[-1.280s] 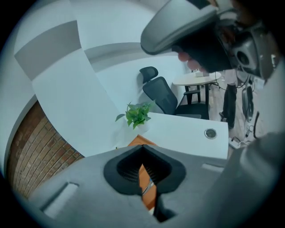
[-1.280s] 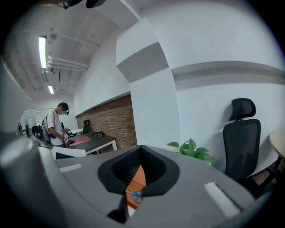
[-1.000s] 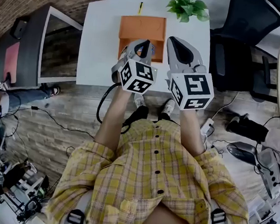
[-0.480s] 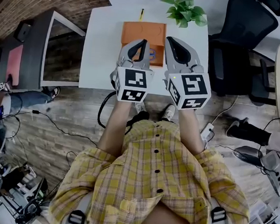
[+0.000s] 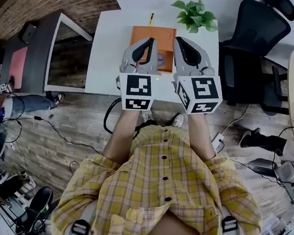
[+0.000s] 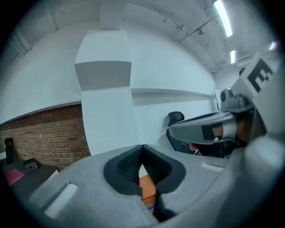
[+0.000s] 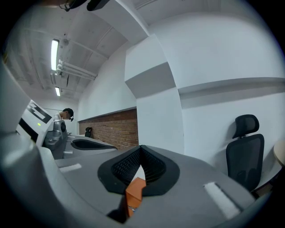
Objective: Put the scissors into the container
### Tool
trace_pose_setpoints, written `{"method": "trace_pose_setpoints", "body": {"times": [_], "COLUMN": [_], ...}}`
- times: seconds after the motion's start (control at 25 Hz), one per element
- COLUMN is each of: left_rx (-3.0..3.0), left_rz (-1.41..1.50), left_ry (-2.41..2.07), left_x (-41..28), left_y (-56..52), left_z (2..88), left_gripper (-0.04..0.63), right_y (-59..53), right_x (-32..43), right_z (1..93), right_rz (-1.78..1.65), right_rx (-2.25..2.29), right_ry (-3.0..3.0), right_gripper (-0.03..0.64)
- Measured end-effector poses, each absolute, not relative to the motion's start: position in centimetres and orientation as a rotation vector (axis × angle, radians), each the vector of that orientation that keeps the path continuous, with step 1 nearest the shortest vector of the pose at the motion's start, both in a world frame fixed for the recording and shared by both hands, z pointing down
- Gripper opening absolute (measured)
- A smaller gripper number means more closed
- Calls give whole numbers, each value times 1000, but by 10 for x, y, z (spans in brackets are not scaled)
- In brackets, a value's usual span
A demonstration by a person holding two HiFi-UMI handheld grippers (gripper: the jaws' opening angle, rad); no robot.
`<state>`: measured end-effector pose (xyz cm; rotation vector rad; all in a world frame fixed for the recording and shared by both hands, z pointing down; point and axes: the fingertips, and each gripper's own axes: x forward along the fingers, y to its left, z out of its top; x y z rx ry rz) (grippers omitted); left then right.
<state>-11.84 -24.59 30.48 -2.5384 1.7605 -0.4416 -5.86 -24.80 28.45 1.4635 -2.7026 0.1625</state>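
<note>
An orange container [image 5: 153, 36] stands on the white table [image 5: 109, 50]; it also peeks through the jaws as an orange container [image 6: 147, 189] in the left gripper view and an orange container [image 7: 135, 189] in the right gripper view. The blue handles of the scissors [image 5: 161, 60] show inside it, between the two grippers. My left gripper [image 5: 148, 39] hovers over the container's left part, shut and empty. My right gripper [image 5: 180, 40] hovers beside it over the container's right edge, also shut with nothing held. In their own views the left gripper [image 6: 142, 147] and right gripper [image 7: 140, 148] point almost level, toward a white wall.
A potted plant [image 5: 196, 11] stands at the table's far right corner and a yellow pen [image 5: 151, 18] lies behind the container. A black office chair [image 5: 256, 42] is to the right, a grey desk [image 5: 45, 49] to the left. Cables run over the floor.
Both grippers have lifted away from the container, the left one more. The left gripper has rolled, so its marker cube now faces squarely up. Both stayed shut.
</note>
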Motion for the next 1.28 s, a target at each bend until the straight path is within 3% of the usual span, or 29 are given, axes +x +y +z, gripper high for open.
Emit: {"method": "trace_pose_setpoints", "body": {"times": [1.28], "left_rx": [-2528], "left_rz": [-221], "left_ry": [1784], "left_x": [-120], "left_y": [-219], "left_z": [252], "left_gripper": [5], "right_y": [-225], "right_x": [-64], "right_z": [249], "right_rz": [77], "right_rx": [1450], "right_ry": [-2780], "right_gripper": [6]}}
